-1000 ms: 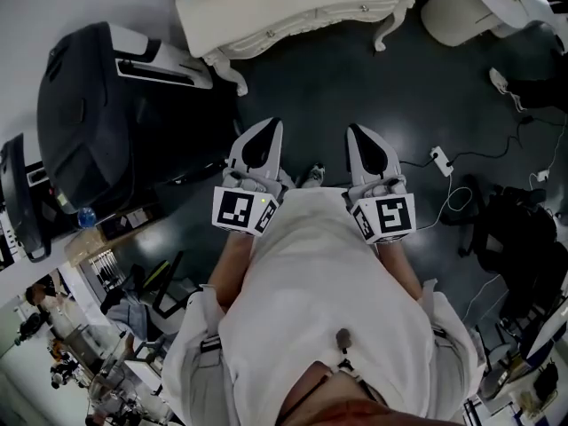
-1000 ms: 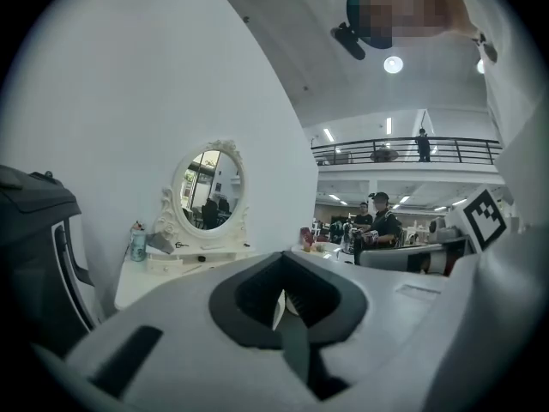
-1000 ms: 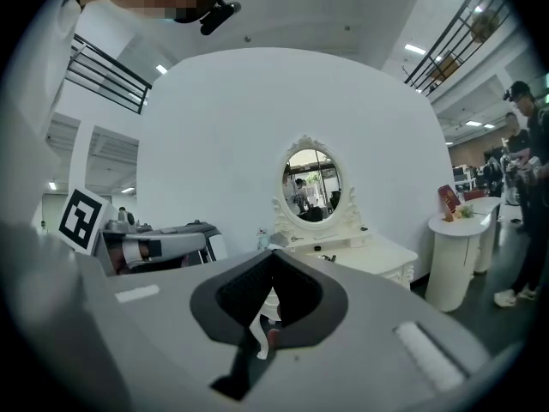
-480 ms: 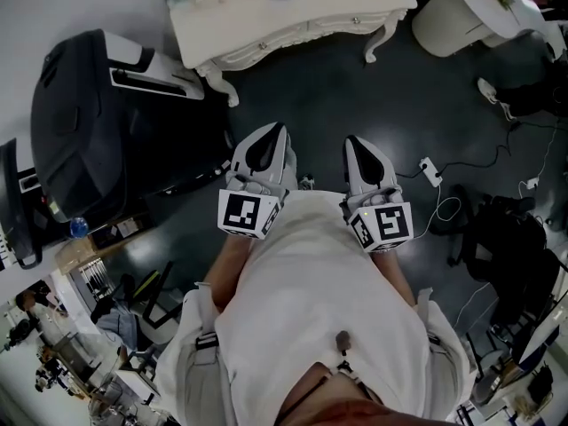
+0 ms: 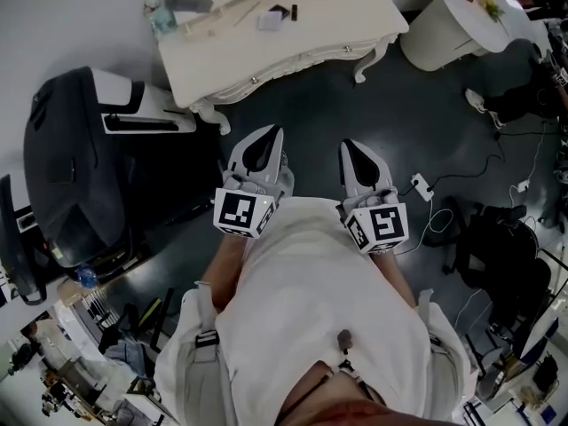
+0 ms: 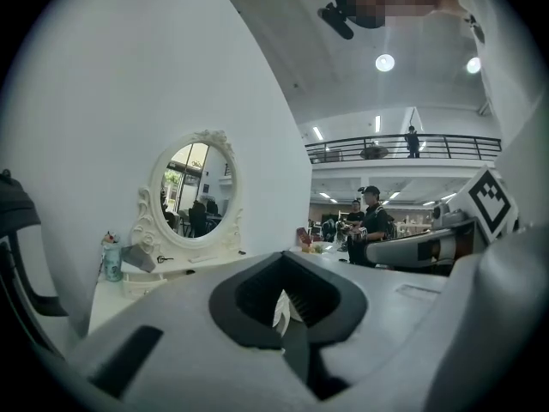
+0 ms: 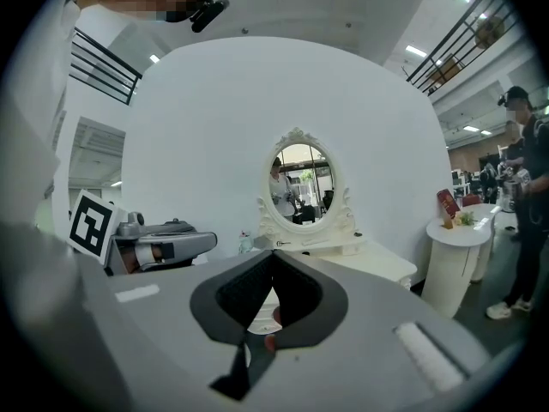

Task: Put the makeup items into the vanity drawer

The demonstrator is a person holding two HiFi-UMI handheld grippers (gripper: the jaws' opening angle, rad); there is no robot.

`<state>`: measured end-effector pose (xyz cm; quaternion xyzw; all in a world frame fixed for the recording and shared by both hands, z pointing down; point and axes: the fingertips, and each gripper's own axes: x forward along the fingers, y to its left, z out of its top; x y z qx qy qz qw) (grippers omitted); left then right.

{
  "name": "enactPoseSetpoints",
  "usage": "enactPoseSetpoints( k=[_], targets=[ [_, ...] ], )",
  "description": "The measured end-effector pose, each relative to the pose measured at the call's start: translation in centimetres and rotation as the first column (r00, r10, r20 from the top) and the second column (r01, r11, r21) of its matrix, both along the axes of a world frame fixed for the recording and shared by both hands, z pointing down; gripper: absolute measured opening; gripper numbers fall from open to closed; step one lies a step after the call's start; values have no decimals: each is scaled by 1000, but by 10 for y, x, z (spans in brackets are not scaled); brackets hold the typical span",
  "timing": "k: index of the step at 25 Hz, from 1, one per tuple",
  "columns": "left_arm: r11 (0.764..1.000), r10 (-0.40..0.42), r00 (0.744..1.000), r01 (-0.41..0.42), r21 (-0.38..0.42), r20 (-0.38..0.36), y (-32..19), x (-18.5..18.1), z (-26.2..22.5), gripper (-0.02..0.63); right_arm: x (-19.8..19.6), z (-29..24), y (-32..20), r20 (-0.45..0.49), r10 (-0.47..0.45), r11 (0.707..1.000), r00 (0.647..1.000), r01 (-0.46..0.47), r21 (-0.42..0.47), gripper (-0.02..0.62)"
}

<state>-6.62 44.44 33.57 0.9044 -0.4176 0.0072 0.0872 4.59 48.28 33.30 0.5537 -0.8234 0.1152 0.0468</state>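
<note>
Head view: left gripper and right gripper were held side by side in front of the person's white shirt, both pointing toward 12 o'clock, over dark floor. Left gripper jaws were fully closed with nothing in them, as its own view confirms. Right gripper jaws were also together and empty in its own view.

The cream vanity stood at 12 o'clock from the grippers, well apart from both. The drawer front ran along its near edge, with two small knobs. The makeup items lay on the vanity top, toward its far side; a small dark piece sat just beside a pale flat one, too small to identify. A teal bottle stood at the vanity's 9 o'clock end. Its oval mirror showed in the left gripper view at 10 o'clock and sat roughly centred in the right gripper view.

A large black bulky object sat at 9 o'clock from the left gripper. A round white table stood at 1 o'clock. A power strip with cable lay on the floor at 3 o'clock of the right gripper. A standing person was at the right gripper view's 3 o'clock edge.
</note>
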Motion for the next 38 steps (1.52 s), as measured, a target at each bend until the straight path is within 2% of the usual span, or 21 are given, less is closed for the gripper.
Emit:
enactPoseSetpoints(
  k=[5, 14, 18, 23, 30, 38],
  targets=[
    [1000, 25, 999, -25, -10, -21, -49, 6, 3, 6, 2, -3, -44, -43, 41, 999, 998, -41, -5, 6],
    [997, 80, 997, -80, 11, -10, -127, 2, 5, 6, -15, -3, -121, -37, 76, 997, 996, -76, 5, 6],
    [996, 84, 996, -85, 25, 17, -153, -2, 4, 6, -14, -2, -146, -33, 98, 995, 995, -98, -1, 6],
    [997, 73, 997, -73, -5, 20, -169, -6, 14, 6, -14, 6, -167, -17, 101, 995, 995, -101, -18, 6],
    [1000, 8, 999, -7, -31, 34, -188, -2, 22, 6, -8, 15, -195, 11, 60, 997, 998, -60, -47, 6],
    [993, -107, 992, 109, -32, 61, -239, 24, 23, 6, 16, 15, -264, 27, -75, 997, 997, 75, -35, 6]
  ],
)
